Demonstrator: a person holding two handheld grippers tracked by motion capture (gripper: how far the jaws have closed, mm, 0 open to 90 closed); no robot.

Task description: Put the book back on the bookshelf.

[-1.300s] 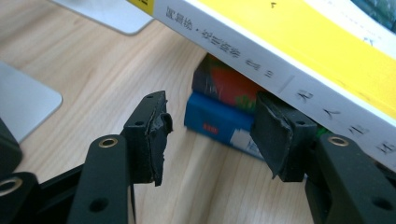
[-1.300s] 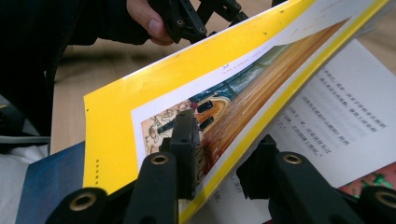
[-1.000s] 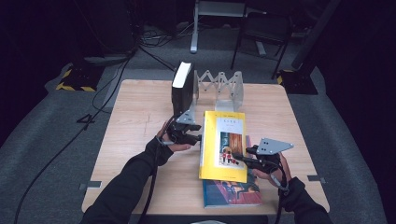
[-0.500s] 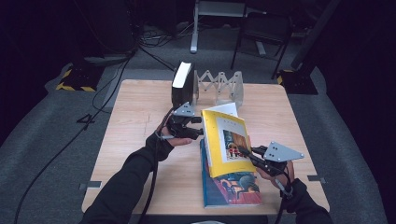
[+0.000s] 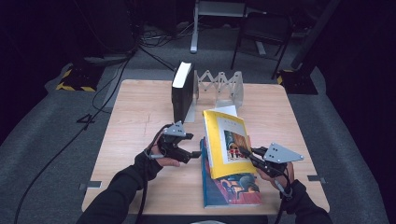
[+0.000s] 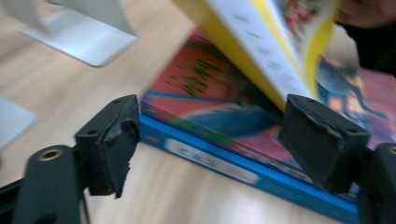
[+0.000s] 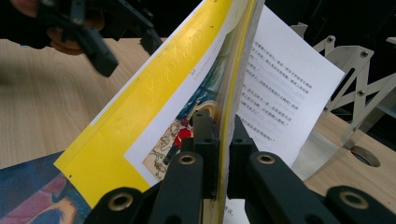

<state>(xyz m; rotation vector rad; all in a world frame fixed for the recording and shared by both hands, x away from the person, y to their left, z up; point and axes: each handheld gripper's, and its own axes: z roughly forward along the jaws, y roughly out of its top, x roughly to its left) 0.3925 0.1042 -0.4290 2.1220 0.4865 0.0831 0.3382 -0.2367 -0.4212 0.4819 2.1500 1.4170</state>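
Yellow book (image 5: pixel 226 142) now tilted up off blue book (image 5: pixel 231 191), was flat before. R gripper (image 5: pixel 250 157) clamped on its edge. L gripper (image 5: pixel 189 145) just beside spine, jaws just been opening, nothing between. Farther back: black book (image 5: pixel 181 91) upright by metal rack (image 5: pixel 219 86).

Yellow picture book (image 5: pixel 228 142) at frame centre; beneath it a blue-spined, red-and-blue book (image 5: pixel 231 191); black book (image 5: pixel 181 91) upright; light wooden bench (image 5: pixel 135 116).
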